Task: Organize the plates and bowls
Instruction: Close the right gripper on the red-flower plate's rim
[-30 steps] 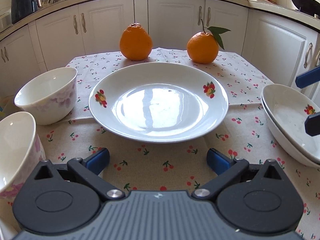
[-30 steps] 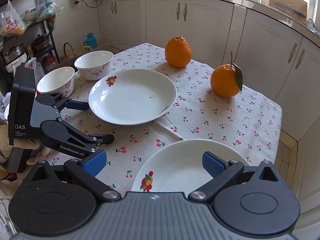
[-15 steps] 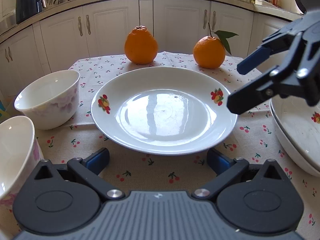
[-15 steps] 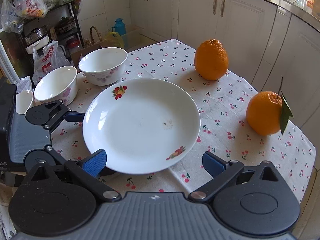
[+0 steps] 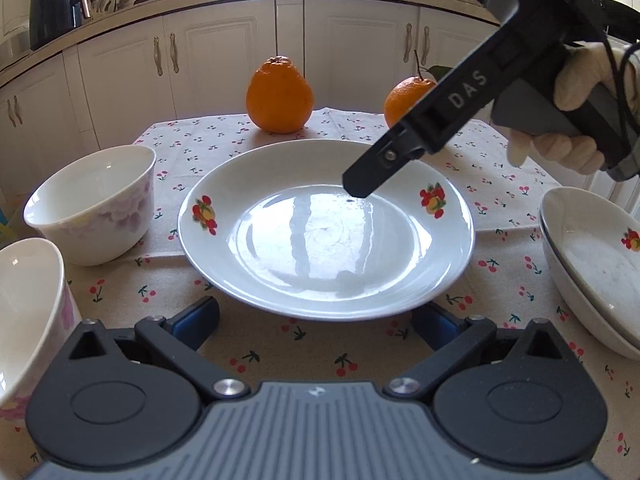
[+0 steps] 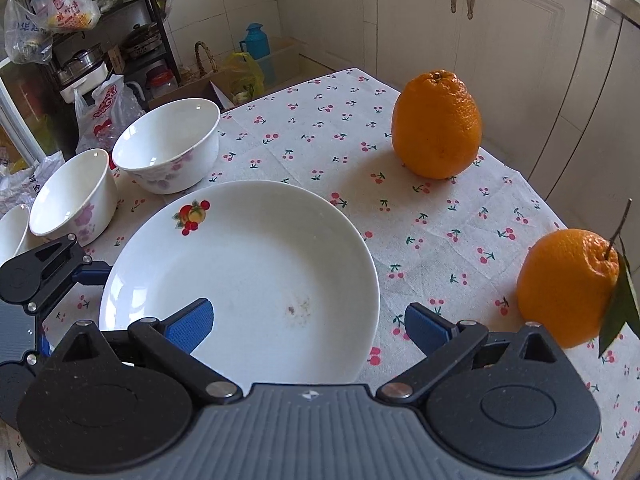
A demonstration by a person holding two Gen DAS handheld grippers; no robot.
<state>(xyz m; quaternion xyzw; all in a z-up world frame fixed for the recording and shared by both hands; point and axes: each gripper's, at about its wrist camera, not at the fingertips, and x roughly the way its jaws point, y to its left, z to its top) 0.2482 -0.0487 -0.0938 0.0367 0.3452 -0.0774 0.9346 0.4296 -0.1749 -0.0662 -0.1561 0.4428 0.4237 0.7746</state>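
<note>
Where the cherry-print tablecloth [image 5: 248, 344] covers the table, we see the large plate [image 5: 326, 236] lying flat at its centre, fruit decals on opposite rims. Two stacked plates [image 5: 592, 272] sit at the table's right edge. Two floral bowls [image 6: 168, 144] [image 6: 74, 196] stand upright left of the plate. Our right gripper [image 6: 308, 324], marked "DAS" on its side in the left wrist view, hangs over the plate with its claw spread wide, one finger above the plate's bowl, one beyond its rim. Our left gripper [image 5: 316, 316] waits just beside the near rim, claw equally wide, holding nothing. Two oranges [image 5: 279, 98] [image 6: 568, 286] rest beyond, the second with stem and leaf.
</note>
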